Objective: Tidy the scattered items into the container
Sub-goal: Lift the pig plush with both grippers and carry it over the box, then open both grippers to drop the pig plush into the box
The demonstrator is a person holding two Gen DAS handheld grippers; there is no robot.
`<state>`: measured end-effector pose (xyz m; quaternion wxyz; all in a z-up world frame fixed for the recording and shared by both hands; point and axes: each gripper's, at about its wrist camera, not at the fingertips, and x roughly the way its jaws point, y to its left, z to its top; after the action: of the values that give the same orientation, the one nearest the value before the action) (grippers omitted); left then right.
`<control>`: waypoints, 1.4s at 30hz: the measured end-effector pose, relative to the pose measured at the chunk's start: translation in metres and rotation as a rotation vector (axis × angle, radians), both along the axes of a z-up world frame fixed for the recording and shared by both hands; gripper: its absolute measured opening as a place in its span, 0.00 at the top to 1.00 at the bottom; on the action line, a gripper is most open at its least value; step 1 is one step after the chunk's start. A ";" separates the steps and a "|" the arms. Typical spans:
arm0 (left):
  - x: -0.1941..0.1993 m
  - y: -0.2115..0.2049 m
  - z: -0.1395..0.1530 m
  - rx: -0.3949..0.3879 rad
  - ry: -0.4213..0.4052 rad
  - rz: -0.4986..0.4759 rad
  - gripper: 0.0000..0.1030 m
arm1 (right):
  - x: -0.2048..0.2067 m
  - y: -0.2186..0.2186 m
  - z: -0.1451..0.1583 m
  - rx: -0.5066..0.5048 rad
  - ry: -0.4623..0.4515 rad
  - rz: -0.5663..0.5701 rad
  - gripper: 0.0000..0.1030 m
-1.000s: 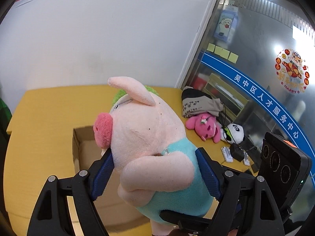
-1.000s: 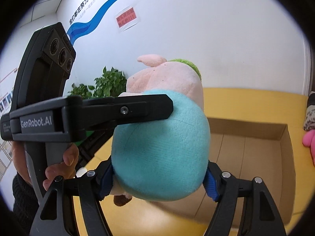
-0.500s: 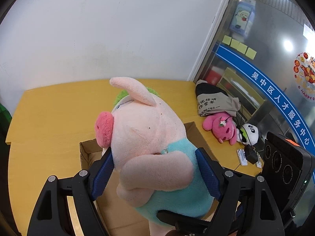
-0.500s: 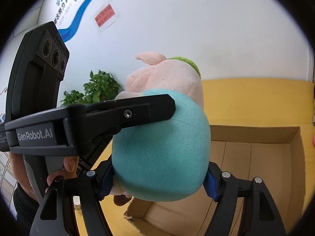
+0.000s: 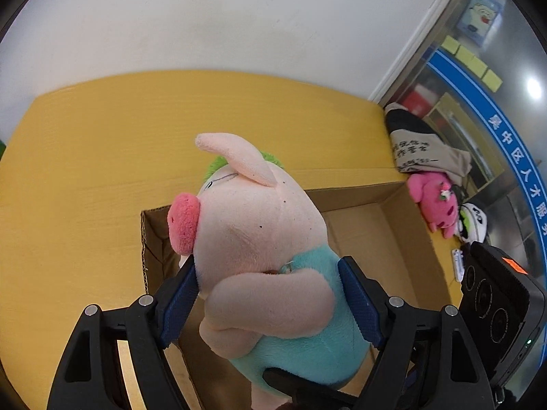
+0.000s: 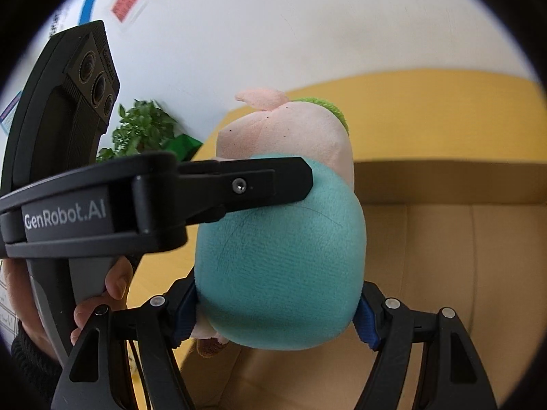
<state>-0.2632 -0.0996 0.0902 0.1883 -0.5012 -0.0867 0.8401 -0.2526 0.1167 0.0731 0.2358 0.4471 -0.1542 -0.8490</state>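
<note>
A pink plush pig in a teal shirt with green hair is held by both grippers. My left gripper is shut on its chest and arm. My right gripper is shut on its teal lower body. The pig hangs above an open cardboard box on the yellow table; the box also shows in the right wrist view. The left gripper's finger crosses the pig in the right wrist view.
A pink plush toy, a panda plush and a folded beige and black cloth lie on the table right of the box. A potted plant stands left of the table. A white wall is behind.
Both grippers have carried the pig forward over the box; the box now lies directly beneath it. The grip on the pig has not changed.
</note>
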 end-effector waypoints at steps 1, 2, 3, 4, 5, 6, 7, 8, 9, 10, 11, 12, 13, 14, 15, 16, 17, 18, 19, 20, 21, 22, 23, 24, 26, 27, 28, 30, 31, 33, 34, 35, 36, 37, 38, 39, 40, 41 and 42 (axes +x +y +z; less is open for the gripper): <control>-0.003 -0.001 -0.009 -0.006 -0.014 0.005 0.19 | -0.004 0.001 -0.009 -0.004 -0.016 0.000 0.29; -0.006 -0.001 -0.017 -0.011 -0.025 0.005 0.19 | -0.008 0.001 -0.018 0.000 -0.030 0.001 0.29; -0.007 -0.002 -0.024 -0.019 -0.030 0.003 0.19 | -0.011 -0.001 -0.026 0.016 -0.039 0.004 0.29; -0.008 -0.001 -0.029 -0.036 -0.033 0.000 0.19 | -0.013 -0.003 -0.033 0.033 -0.043 0.010 0.29; -0.009 0.001 -0.034 -0.056 -0.038 -0.002 0.19 | -0.014 -0.005 -0.039 0.049 -0.050 0.018 0.29; -0.010 0.003 -0.039 -0.075 -0.044 -0.003 0.19 | -0.014 -0.009 -0.047 0.071 -0.059 0.027 0.29; -0.010 0.003 -0.043 -0.093 -0.050 0.000 0.19 | -0.015 -0.012 -0.053 0.089 -0.065 0.032 0.29; -0.009 0.003 -0.047 -0.101 -0.057 0.002 0.19 | -0.015 -0.013 -0.058 0.091 -0.070 0.033 0.29; -0.008 0.002 -0.050 -0.100 -0.060 0.000 0.19 | -0.015 -0.013 -0.062 0.087 -0.077 0.034 0.29; -0.007 0.001 -0.051 -0.096 -0.057 -0.003 0.19 | -0.014 -0.013 -0.064 0.092 -0.077 0.037 0.29; -0.005 0.001 -0.051 -0.096 -0.052 -0.006 0.20 | -0.013 -0.012 -0.065 0.099 -0.074 0.040 0.29; -0.004 0.002 -0.052 -0.100 -0.050 -0.008 0.20 | -0.013 -0.011 -0.065 0.101 -0.073 0.041 0.29; -0.003 0.003 -0.053 -0.105 -0.050 -0.010 0.19 | -0.013 -0.010 -0.065 0.097 -0.077 0.041 0.29; -0.003 0.002 -0.054 -0.109 -0.053 -0.011 0.19 | -0.012 -0.008 -0.065 0.090 -0.085 0.041 0.29; -0.002 0.002 -0.055 -0.110 -0.058 -0.010 0.19 | -0.012 -0.006 -0.065 0.086 -0.091 0.040 0.29; -0.001 0.001 -0.056 -0.111 -0.062 -0.010 0.19 | -0.011 -0.005 -0.065 0.083 -0.094 0.041 0.29; 0.000 0.001 -0.058 -0.115 -0.067 -0.012 0.19 | -0.011 -0.003 -0.066 0.080 -0.097 0.043 0.29; 0.001 0.001 -0.060 -0.117 -0.074 -0.013 0.19 | -0.010 -0.001 -0.066 0.074 -0.103 0.045 0.29; 0.000 0.000 -0.061 -0.116 -0.080 -0.010 0.19 | -0.010 0.001 -0.066 0.067 -0.112 0.047 0.29; 0.000 -0.001 -0.062 -0.110 -0.086 -0.004 0.18 | -0.009 0.002 -0.067 0.062 -0.118 0.048 0.29; 0.000 -0.002 -0.064 -0.104 -0.091 0.002 0.17 | -0.009 0.004 -0.067 0.061 -0.123 0.048 0.29; 0.000 -0.002 -0.065 -0.101 -0.092 0.004 0.16 | -0.010 0.006 -0.067 0.061 -0.128 0.047 0.29; 0.001 -0.002 -0.065 -0.101 -0.092 0.005 0.15 | -0.010 0.008 -0.067 0.059 -0.133 0.044 0.29; 0.002 -0.002 -0.066 -0.103 -0.090 0.004 0.14 | -0.010 0.009 -0.067 0.057 -0.139 0.042 0.28; 0.004 0.001 -0.065 -0.110 -0.083 0.000 0.14 | -0.011 0.014 -0.067 0.046 -0.152 0.039 0.24; 0.006 0.001 -0.062 -0.114 -0.075 -0.002 0.14 | -0.012 0.017 -0.068 0.039 -0.160 0.039 0.20; 0.007 0.002 -0.059 -0.115 -0.065 -0.003 0.14 | -0.012 0.020 -0.068 0.037 -0.162 0.040 0.18; 0.012 0.004 -0.050 -0.126 -0.035 0.001 0.14 | -0.010 0.024 -0.065 0.047 -0.150 0.040 0.16; 0.015 0.004 -0.043 -0.134 -0.011 0.004 0.14 | -0.009 0.026 -0.062 0.058 -0.142 0.040 0.15; 0.024 0.001 -0.026 -0.141 0.045 0.011 0.13 | -0.006 0.031 -0.056 0.073 -0.126 0.047 0.15; 0.029 -0.003 -0.016 -0.141 0.069 0.021 0.13 | -0.004 0.034 -0.051 0.073 -0.117 0.057 0.15; 0.035 -0.007 -0.006 -0.143 0.096 0.036 0.13 | -0.001 0.036 -0.047 0.071 -0.112 0.064 0.15; 0.042 -0.012 0.003 -0.144 0.124 0.047 0.13 | 0.002 0.040 -0.041 0.067 -0.104 0.067 0.15; 0.048 -0.016 0.011 -0.142 0.145 0.053 0.13 | 0.005 0.045 -0.034 0.062 -0.093 0.069 0.15; 0.056 -0.020 0.017 -0.133 0.163 0.059 0.13 | 0.009 0.049 -0.026 0.054 -0.079 0.072 0.15; 0.064 -0.024 0.023 -0.122 0.177 0.061 0.13 | 0.013 0.054 -0.018 0.047 -0.065 0.072 0.15; 0.072 -0.026 0.026 -0.115 0.185 0.061 0.12 | 0.018 0.060 -0.009 0.038 -0.049 0.068 0.15; 0.080 -0.027 0.028 -0.114 0.189 0.062 0.12 | 0.024 0.067 0.000 0.031 -0.031 0.062 0.15; 0.088 -0.027 0.029 -0.117 0.193 0.063 0.12 | 0.032 0.070 0.009 0.027 -0.015 0.059 0.15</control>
<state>-0.1755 -0.1266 0.1189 0.1395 -0.4252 -0.0346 0.8936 -0.2210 0.1866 0.0820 0.2533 0.4611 -0.1312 -0.8402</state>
